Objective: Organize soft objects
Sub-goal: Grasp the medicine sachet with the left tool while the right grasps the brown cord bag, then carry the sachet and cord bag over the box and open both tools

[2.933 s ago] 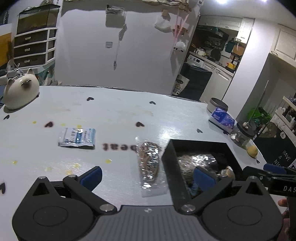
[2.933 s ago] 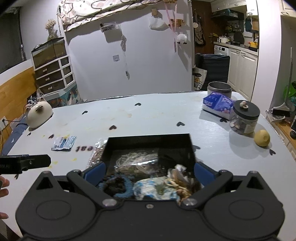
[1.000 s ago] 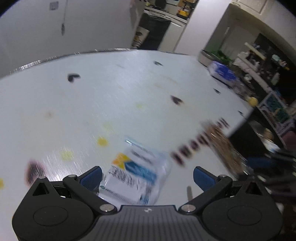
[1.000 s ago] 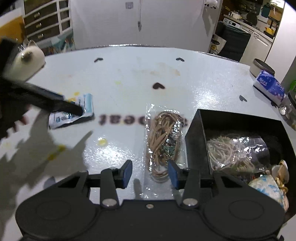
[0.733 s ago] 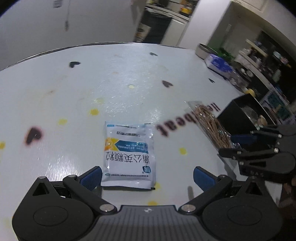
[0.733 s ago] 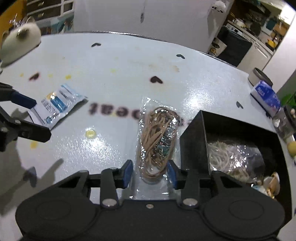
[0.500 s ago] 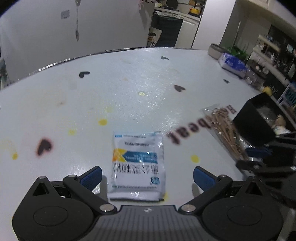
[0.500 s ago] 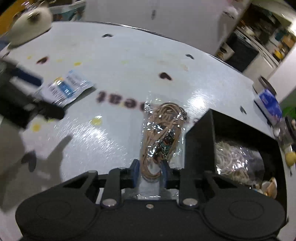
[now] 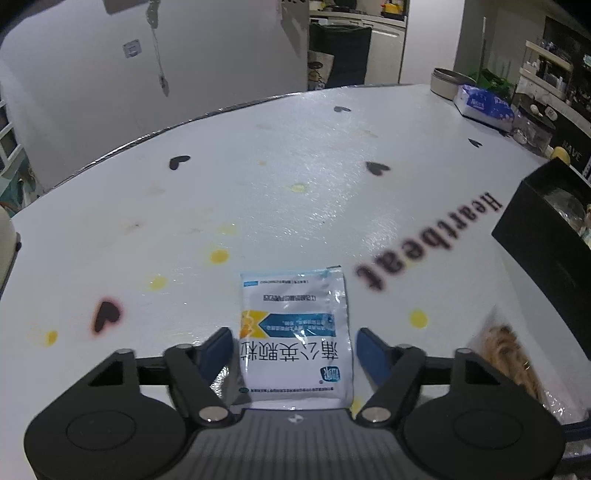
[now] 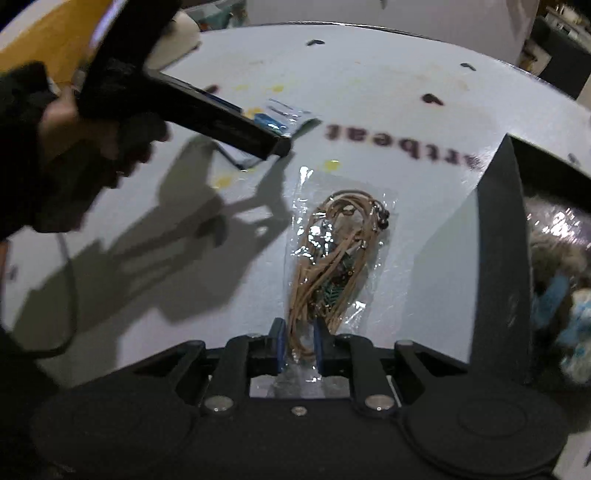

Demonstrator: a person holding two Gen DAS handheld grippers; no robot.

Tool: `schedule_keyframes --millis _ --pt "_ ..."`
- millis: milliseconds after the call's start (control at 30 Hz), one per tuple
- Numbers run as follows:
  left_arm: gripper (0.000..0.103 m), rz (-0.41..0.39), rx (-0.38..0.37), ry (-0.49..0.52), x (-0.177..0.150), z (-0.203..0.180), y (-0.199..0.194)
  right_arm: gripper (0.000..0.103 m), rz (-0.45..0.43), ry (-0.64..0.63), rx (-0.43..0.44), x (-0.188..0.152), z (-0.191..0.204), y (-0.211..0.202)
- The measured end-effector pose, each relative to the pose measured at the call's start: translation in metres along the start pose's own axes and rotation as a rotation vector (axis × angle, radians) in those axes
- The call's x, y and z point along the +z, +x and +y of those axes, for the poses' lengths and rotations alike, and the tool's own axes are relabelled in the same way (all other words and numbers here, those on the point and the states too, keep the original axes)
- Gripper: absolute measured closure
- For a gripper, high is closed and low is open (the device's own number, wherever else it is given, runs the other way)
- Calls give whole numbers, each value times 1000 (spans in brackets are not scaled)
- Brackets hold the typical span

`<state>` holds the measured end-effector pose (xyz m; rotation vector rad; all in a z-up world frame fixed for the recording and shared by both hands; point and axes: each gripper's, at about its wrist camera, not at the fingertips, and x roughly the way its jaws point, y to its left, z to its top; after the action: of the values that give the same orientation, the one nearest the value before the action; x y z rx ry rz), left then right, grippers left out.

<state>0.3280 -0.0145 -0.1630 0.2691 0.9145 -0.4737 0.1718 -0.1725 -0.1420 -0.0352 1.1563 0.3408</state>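
A white and blue sachet (image 9: 295, 332) lies flat on the white table (image 9: 295, 192). My left gripper (image 9: 295, 354) straddles its near end, jaws closing, pads just beside its edges and not pressing. In the right wrist view the left gripper (image 10: 277, 146) reaches over the same sachet (image 10: 288, 116), held by a person's hand (image 10: 103, 125). My right gripper (image 10: 298, 347) is shut on the near end of a clear bag of tan cords (image 10: 336, 258). That bag (image 9: 509, 354) lies left of the black box (image 10: 495, 258), which holds several soft items.
The black box (image 9: 546, 236) stands at the table's right side. Behind it are a tissue pack (image 9: 484, 107), a round tin (image 9: 447, 77), a glass jar (image 9: 532, 129) and a lemon (image 9: 561, 152). A cream ornament (image 10: 177, 33) sits far left.
The left jaws have narrowed around the sachet. The right gripper has come down over the bag of cords and shut on its near end.
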Motion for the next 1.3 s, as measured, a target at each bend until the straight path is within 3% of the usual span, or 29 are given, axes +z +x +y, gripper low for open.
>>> schedule_keyframes --millis 67,133,233,367,500,567,633,800,1100,1300 --pt "40 2 -1 -8 0 0 -1 77 -37 24 2 0 -2 -8" --pt "42 1 -8 -16 -2 -1 -4 51 -72 45 -31 2 -6 -13" --pt "43 5 -31 -57 -8 1 -11 31 -88 85 -30 6 -14 -12" --pt "45 12 -54 -135 -23 3 -25 25 -48 115 -19 11 -18 0" --pt "52 19 -70 -221 -41 6 -41 27 -4 129 -30 11 -18 15" --pt "54 21 -67 -253 -49 7 -48 38 -12 106 -51 12 -14 17" --pt "55 20 -61 -289 -57 9 -54 59 -23 88 -71 12 -12 15" --pt "55 -6 -44 -369 -68 13 -73 76 -61 103 -42 10 -15 8" --pt "55 -139 -24 -438 -55 5 -118 77 -226 67 -48 14 -13 -34" --pt "55 -206 -40 -439 -38 -19 -139 77 -320 76 -43 13 -26 -69"
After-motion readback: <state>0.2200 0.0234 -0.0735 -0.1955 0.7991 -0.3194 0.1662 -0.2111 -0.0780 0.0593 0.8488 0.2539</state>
